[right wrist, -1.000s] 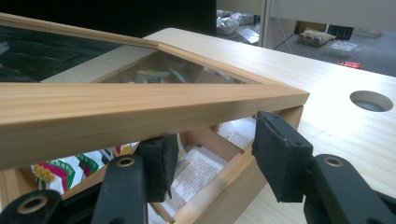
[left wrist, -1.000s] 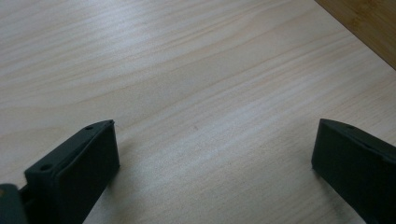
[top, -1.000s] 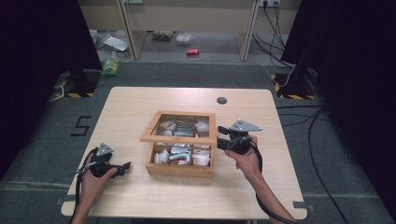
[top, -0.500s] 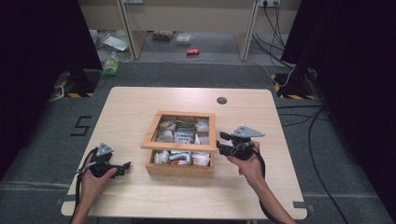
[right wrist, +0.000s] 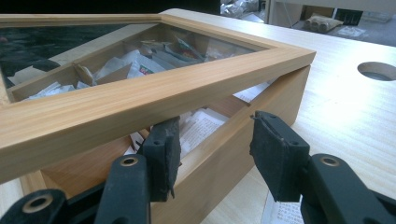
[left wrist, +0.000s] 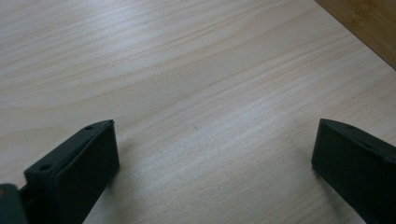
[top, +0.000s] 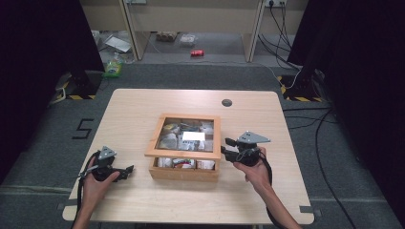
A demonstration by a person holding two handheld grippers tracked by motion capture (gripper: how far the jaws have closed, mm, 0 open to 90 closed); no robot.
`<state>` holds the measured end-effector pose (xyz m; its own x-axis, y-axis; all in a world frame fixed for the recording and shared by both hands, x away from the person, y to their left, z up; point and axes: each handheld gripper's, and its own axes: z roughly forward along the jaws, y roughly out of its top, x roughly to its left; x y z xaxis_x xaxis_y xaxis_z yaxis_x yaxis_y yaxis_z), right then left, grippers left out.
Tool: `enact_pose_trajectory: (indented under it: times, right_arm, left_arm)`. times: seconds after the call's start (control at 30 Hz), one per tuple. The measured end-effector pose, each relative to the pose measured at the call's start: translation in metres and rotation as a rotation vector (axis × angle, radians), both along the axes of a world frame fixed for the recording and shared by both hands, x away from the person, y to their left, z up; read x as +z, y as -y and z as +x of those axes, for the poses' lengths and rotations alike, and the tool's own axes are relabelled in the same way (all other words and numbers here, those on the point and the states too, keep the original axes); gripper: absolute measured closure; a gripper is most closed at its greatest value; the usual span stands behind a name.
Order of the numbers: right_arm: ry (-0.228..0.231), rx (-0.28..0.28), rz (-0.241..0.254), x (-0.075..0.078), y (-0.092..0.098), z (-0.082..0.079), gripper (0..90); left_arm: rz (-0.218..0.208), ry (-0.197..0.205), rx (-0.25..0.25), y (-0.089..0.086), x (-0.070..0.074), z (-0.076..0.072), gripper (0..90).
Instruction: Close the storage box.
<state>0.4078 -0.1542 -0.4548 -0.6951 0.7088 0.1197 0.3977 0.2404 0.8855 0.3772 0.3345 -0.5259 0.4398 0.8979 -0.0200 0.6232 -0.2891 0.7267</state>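
A wooden box [top: 184,173] with a glass-paned lid [top: 184,154] stands mid-table, paper packets [top: 180,163] inside. The lid [right wrist: 140,98] is raised off the box wall [right wrist: 224,151], leaving a gap that shows packets [right wrist: 201,126]. My right gripper [top: 228,149] is at the box's right side. Its jaws [right wrist: 215,140] straddle that wall, one under the lid and one outside. They have just been closing a little, and the outer pad still stands off the wood. My left gripper [top: 128,171] rests open at the front left, its jaws [left wrist: 215,149] wide over bare tabletop.
A round cable hole [top: 227,102] sits in the table behind the box. A printed paper slip [right wrist: 280,212] lies on the table under my right gripper. Cables and small litter lie on the floor beyond the far edge.
My right gripper has slid slightly toward the near edge along the box's side, and the lid's front edge looks a bit higher. The left hand has stayed put.
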Motion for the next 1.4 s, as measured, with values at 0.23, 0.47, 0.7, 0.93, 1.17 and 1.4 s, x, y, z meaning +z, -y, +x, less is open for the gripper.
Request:
enact_pose_trajectory:
  times: [0.23,0.47,0.7,0.93,1.17,1.4]
  right_arm:
    - [-0.011,-0.012,-0.01,-0.006,0.002,0.0,52.3]
    - [-0.052,-0.038,-0.006,-0.014,0.008,0.003,52.6]
    - [-0.03,-0.072,0.129,0.002,0.028,0.008,52.2]
    - [-0.048,-0.141,0.11,-0.004,0.046,0.014,50.9]
    - [-0.063,-0.176,0.118,-0.006,0.056,0.017,48.4]
    - [-0.07,-0.208,0.117,-0.005,0.065,0.019,43.4]
  left_arm:
    - [0.0,0.0,0.0,0.0,0.0,0.0,0.0]
    - [0.0,0.0,0.0,0.0,0.0,0.0,0.0]
    - [0.001,0.001,0.001,0.0,0.0,0.0,0.0]
    - [0.0,0.0,0.001,0.0,0.0,0.0,0.0]
    - [0.0,0.0,0.001,0.0,0.0,0.0,0.0]
    - [0.0,0.0,0.001,0.0,0.0,0.0,0.0]
